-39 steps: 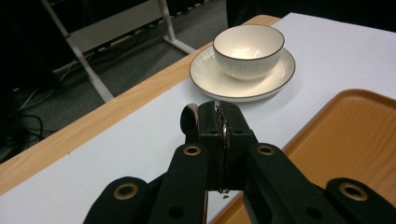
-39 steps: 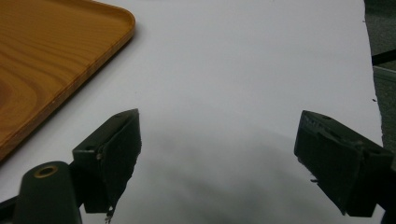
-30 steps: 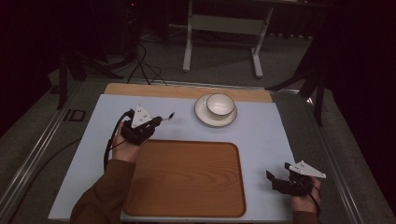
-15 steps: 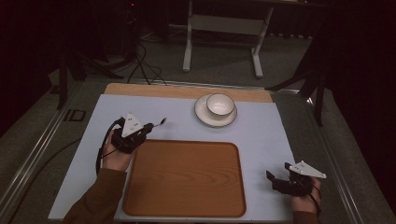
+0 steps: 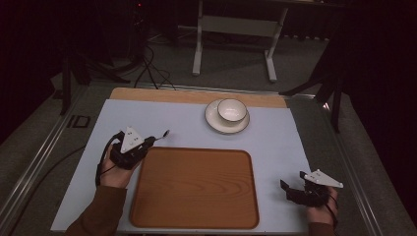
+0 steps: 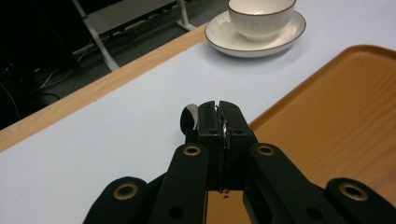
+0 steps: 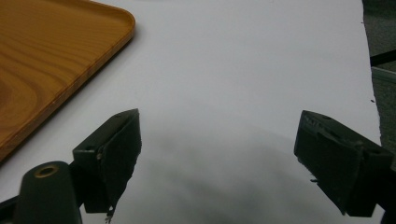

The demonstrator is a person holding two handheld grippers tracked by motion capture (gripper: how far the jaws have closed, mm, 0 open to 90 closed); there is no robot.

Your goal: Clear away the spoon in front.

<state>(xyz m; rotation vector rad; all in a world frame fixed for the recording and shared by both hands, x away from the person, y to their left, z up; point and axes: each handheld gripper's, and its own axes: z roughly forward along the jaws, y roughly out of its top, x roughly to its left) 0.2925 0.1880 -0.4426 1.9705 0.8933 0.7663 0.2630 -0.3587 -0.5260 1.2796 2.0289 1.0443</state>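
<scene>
My left gripper (image 5: 150, 142) is shut on the handle of a small metal spoon (image 5: 163, 134), just off the far left corner of the wooden tray (image 5: 194, 196). In the left gripper view the jaws are pressed together, and the spoon's bowl (image 6: 188, 117) pokes out left of my gripper (image 6: 218, 110), above the white mat. My right gripper (image 5: 290, 190) rests low on the mat right of the tray, open with nothing between its fingers (image 7: 116, 140). A white bowl (image 5: 232, 109) sits on a saucer (image 5: 215, 123) at the far middle.
The white mat (image 5: 123, 118) covers the table, with a wooden strip (image 5: 147, 93) along its far edge. The tray's near-right corner (image 7: 112, 18) lies left of the right gripper. Metal rails run along both table sides, and a stand's legs (image 5: 199, 44) rise beyond the table.
The left gripper has drawn back toward the person and a little left with the spoon, ending at the tray's far left corner. The right gripper has stayed put.
</scene>
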